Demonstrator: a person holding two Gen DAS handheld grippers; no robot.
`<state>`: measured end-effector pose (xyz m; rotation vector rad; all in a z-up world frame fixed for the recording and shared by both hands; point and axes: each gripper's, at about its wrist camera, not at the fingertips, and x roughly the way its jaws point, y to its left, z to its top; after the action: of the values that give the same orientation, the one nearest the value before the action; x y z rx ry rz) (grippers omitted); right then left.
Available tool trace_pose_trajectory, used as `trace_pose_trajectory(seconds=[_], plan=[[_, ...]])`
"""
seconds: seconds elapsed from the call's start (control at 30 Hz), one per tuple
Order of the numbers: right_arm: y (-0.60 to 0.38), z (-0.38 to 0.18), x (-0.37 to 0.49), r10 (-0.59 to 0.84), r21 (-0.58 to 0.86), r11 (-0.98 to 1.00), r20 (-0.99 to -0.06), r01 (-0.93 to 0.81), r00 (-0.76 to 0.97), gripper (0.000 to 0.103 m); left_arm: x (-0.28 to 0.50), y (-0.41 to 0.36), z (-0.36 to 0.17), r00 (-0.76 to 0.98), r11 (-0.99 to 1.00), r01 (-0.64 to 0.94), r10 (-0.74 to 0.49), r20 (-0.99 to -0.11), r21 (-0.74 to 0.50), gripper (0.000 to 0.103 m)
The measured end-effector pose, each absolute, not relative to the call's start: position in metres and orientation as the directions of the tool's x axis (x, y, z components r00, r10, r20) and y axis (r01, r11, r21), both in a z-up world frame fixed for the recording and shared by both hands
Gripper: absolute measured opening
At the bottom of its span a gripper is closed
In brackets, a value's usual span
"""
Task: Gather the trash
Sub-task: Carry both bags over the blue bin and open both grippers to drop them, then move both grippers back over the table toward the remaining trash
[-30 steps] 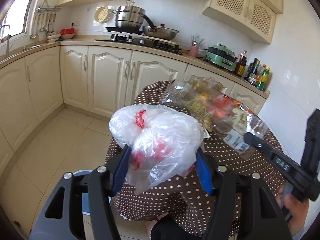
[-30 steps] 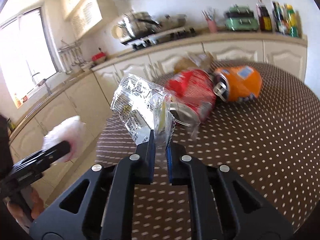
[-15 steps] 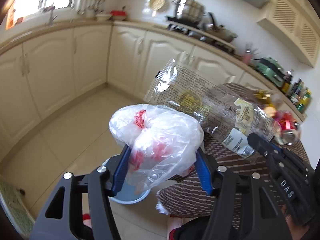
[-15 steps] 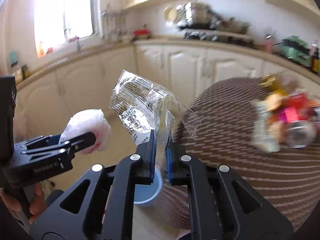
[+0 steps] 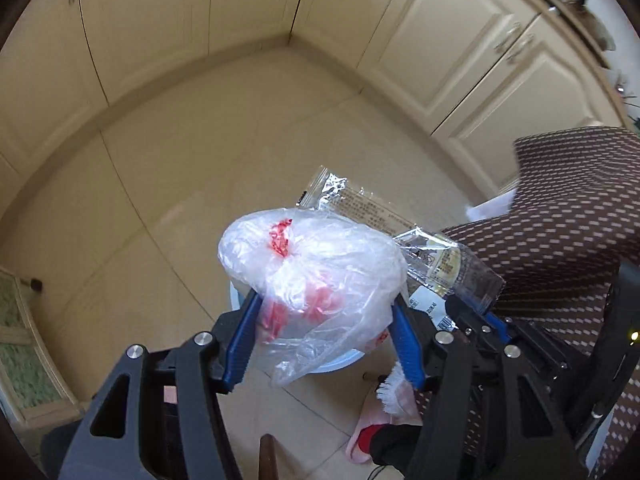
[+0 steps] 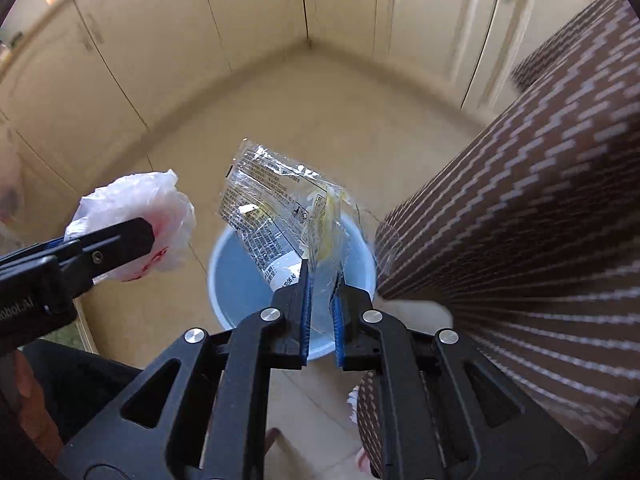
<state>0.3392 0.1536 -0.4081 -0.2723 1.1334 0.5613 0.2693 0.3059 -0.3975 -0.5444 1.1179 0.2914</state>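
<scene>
My left gripper (image 5: 324, 300) is shut on a crumpled white plastic bag with red print (image 5: 316, 268), which bulges out between its blue pads. The same white plastic bag (image 6: 136, 216) appears at the left of the right wrist view. My right gripper (image 6: 322, 274) is shut on a clear printed wrapper (image 6: 272, 208), pinched by its lower edge. In the left wrist view the clear wrapper (image 5: 400, 236) sticks out behind the bag. A light blue bin (image 6: 240, 280) stands on the floor directly under both loads; in the left wrist view only a strip of the bin's rim (image 5: 340, 362) shows beneath the bag.
The table with the brown dotted cloth (image 6: 520, 220) hangs close on the right of the bin. Cream cabinet doors (image 5: 460, 40) line the back and left, meeting in a corner. A green mat (image 5: 20, 360) lies at the far left. A foot in a pink slipper (image 5: 372, 436) stands by the bin.
Both grippers swung away from the table top and tipped down toward the floor, each keeping its load. The kitchen counter left view; the blue bin now lies beneath them.
</scene>
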Motion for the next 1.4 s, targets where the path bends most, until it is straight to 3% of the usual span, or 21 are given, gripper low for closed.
trace_pose_trajectory(seconds=[0.3,0.37,0.4,0.43,1.0,1.4], plan=[[0.182,-0.498,0.379,0.233,0.122,0.844,-0.96,-0.522,0.153,0.017,0.295,0.322,-0.498,0.261,0.799,-0.548,-0.116,-0.959,-0.246,0.06],[0.178,-0.507,0.379,0.228,0.124,0.846,-0.964,-0.519,0.14,0.025,0.295,0.319,-0.507,0.251,0.795,-0.552,-0.129,-0.959,-0.252,0.061],[0.176,-0.51,0.381,0.22,0.119,0.848,-0.966,-0.516,0.139,0.044,0.297,0.318,-0.51,0.248,0.792,-0.553,-0.139,-0.959,-0.258,0.061],[0.174,-0.513,0.384,0.218,0.115,0.848,-0.965,-0.517,0.144,0.055,0.3,0.317,-0.514,0.244,0.791,-0.554,-0.143,-0.959,-0.259,0.061],[0.167,-0.467,0.365,0.196,0.034,0.865,-0.941,-0.5,0.276,0.055,0.295,0.322,-0.499,0.288,0.797,-0.544,-0.117,-0.951,-0.263,0.069],[0.15,-0.4,0.335,0.264,0.061,0.865,-0.9,-0.498,0.348,0.055,0.27,0.309,-0.414,0.388,0.84,-0.502,0.005,-0.921,-0.207,0.07]])
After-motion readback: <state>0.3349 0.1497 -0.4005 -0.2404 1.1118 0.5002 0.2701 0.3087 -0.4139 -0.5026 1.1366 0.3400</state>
